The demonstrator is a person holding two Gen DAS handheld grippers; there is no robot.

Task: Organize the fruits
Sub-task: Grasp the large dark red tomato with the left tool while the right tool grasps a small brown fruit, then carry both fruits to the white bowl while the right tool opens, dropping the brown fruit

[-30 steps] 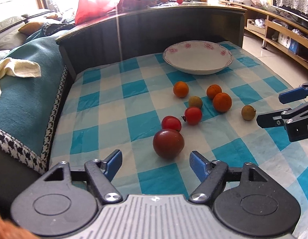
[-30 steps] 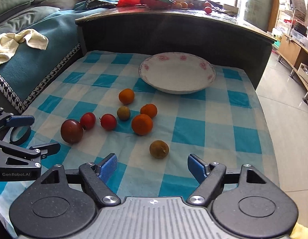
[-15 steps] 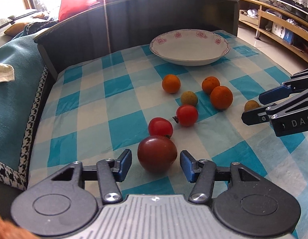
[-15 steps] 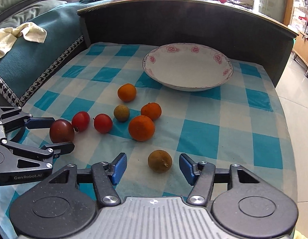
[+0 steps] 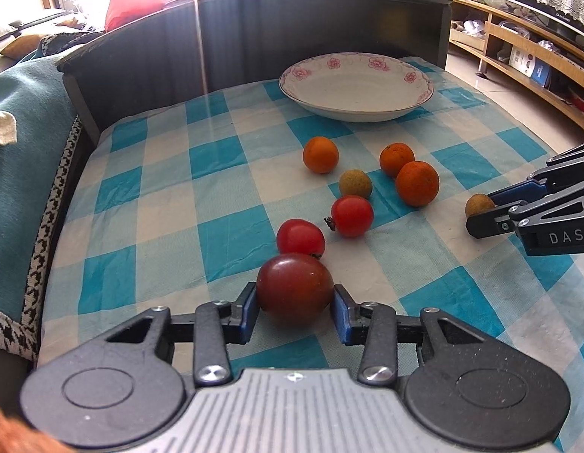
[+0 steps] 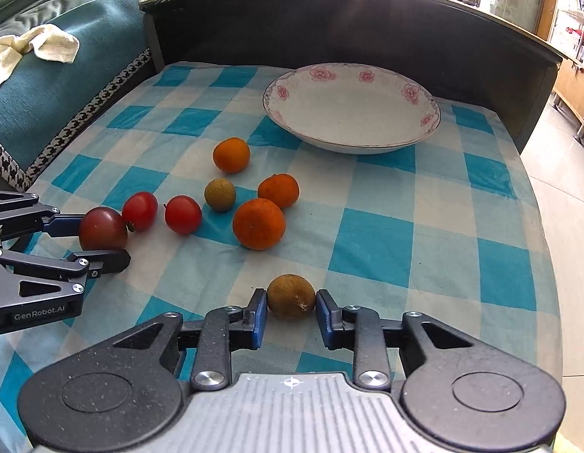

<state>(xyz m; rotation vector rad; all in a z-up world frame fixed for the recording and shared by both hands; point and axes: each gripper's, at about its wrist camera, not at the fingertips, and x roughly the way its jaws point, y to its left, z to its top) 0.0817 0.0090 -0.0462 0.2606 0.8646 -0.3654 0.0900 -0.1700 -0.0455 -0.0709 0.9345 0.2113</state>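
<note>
1. Left wrist view: the left gripper (image 5: 295, 307) has its blue pads (image 5: 248, 311) pressed against both flanks of the dark red tomato (image 5: 295, 287), pinching it; the tomato sits low on the checked cloth (image 5: 231, 234), dead ahead between the fingers. It is nearly round, so no axis matters. A smaller red tomato (image 5: 300, 236) touches or almost touches its far side, so a straight lift looks safer than a push forward. The flowered plate (image 5: 416, 107) lies ahead and to the right, well apart, and the likely goal. Between them lie a second red tomato (image 5: 351, 215), three oranges (image 5: 416, 183) and a small brown-green fruit (image 5: 355, 184); the path has to pass above these. The right gripper (image 5: 481, 213) comes in from the right edge, fingers closed round a brown fruit (image 5: 477, 204).

2. Right wrist view: the right gripper (image 6: 291, 313) pinches the brown fruit (image 6: 291, 295) between its pads (image 6: 260, 315), again centred and on the cloth. Its long axis runs across, from pad to pad. The plate (image 6: 277, 113) lies straight ahead and slightly right, with bare cloth on the right side; the large orange (image 6: 258, 222) is ahead left. This hand has the freer route and, I judge, the shorter one. The left gripper (image 6: 103, 238) holds the dark tomato (image 6: 103, 227) at the left edge. The table's right edge drops to the floor, near the route.
</note>
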